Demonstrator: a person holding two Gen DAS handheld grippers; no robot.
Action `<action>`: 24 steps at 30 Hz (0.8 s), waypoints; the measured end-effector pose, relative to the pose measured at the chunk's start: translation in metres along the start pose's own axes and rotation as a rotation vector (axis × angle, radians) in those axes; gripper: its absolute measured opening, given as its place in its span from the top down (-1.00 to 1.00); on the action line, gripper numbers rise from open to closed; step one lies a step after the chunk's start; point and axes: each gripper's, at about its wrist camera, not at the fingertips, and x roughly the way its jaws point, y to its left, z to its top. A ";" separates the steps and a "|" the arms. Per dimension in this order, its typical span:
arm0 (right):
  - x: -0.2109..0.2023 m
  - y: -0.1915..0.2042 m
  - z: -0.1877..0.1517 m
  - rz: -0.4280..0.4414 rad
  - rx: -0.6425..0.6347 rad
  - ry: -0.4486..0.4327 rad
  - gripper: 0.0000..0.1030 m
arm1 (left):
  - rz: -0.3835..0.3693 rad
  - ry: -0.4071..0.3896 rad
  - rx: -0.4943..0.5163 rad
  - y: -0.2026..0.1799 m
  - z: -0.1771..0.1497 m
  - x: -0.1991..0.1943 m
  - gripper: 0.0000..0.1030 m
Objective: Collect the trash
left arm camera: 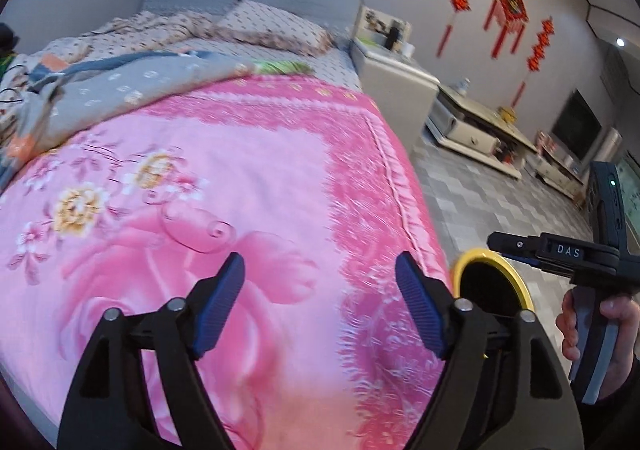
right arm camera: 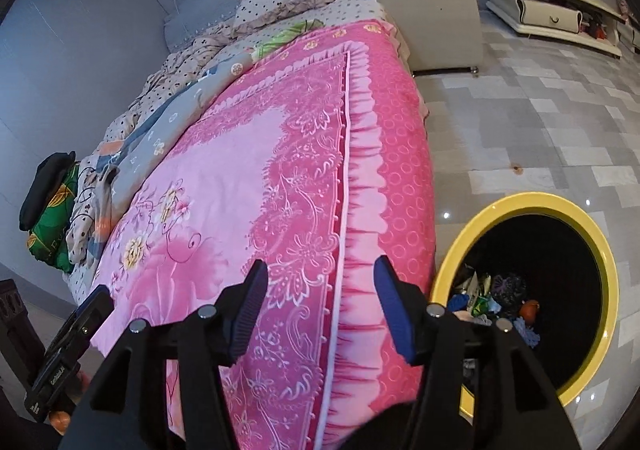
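Left wrist view is filled mostly by a bed [left arm camera: 224, 154] spread with a pink flowered cover [left arm camera: 248, 186], a grey quilt [left arm camera: 120, 86] bunched toward the pillows [left arm camera: 276, 26] at its head. Beside the bed's right edge, on the grey tiled floor [right arm camera: 540, 110], stands a round bin [right arm camera: 452, 262] with a bright yellow rim and a black inside. From the right wrist view its contents show at the bottom: a small heap of crumpled trash [right arm camera: 490, 304] in mixed colours, with green and white wrappers, blue scraps, a purple patterned piece and something orange-brown, all lying loosely together. A white bedside cabinet [right arm camera: 432, 6] sits further along the floor, near the head of the bed. The left gripper [left arm camera: 320, 286] hangs over the foot of the pink cover with its blue-padded fingers [left arm camera: 230, 302] spread wide and nothing between them. The right gripper [right arm camera: 320, 294] is over the bed's right edge, just beside the bin, fingers likewise wide apart and empty.
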 end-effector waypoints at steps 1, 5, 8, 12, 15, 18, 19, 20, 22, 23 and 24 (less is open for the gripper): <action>0.000 0.010 0.000 -0.025 -0.014 -0.038 -0.18 | 0.012 -0.020 -0.010 0.008 0.001 -0.004 -0.61; -0.004 0.030 -0.001 -0.061 -0.019 -0.174 -0.61 | 0.049 -0.096 -0.066 0.038 0.001 -0.017 -0.74; -0.012 0.043 -0.009 -0.094 -0.045 -0.311 -0.81 | 0.095 -0.158 -0.072 0.048 -0.003 -0.026 -0.79; -0.017 0.048 -0.022 -0.127 -0.051 -0.434 -0.84 | 0.164 -0.258 -0.038 0.045 -0.004 -0.040 -0.82; -0.017 0.049 -0.034 -0.162 -0.062 -0.518 -0.84 | 0.198 -0.337 -0.020 0.039 -0.009 -0.054 -0.84; -0.013 0.052 -0.043 -0.224 -0.088 -0.564 -0.84 | 0.192 -0.369 -0.012 0.036 -0.015 -0.060 -0.84; -0.012 0.054 -0.046 -0.244 -0.105 -0.571 -0.84 | 0.192 -0.378 -0.012 0.035 -0.017 -0.062 -0.84; -0.011 0.055 -0.050 -0.253 -0.118 -0.576 -0.84 | 0.192 -0.386 -0.012 0.034 -0.019 -0.064 -0.84; -0.011 0.057 -0.056 -0.251 -0.144 -0.600 -0.84 | 0.194 -0.399 -0.011 0.033 -0.021 -0.066 -0.84; -0.012 0.058 -0.060 -0.255 -0.158 -0.620 -0.84 | 0.198 -0.400 -0.004 0.031 -0.022 -0.066 -0.84; -0.014 0.060 -0.064 -0.267 -0.174 -0.646 -0.85 | 0.202 -0.401 0.005 0.030 -0.022 -0.066 -0.84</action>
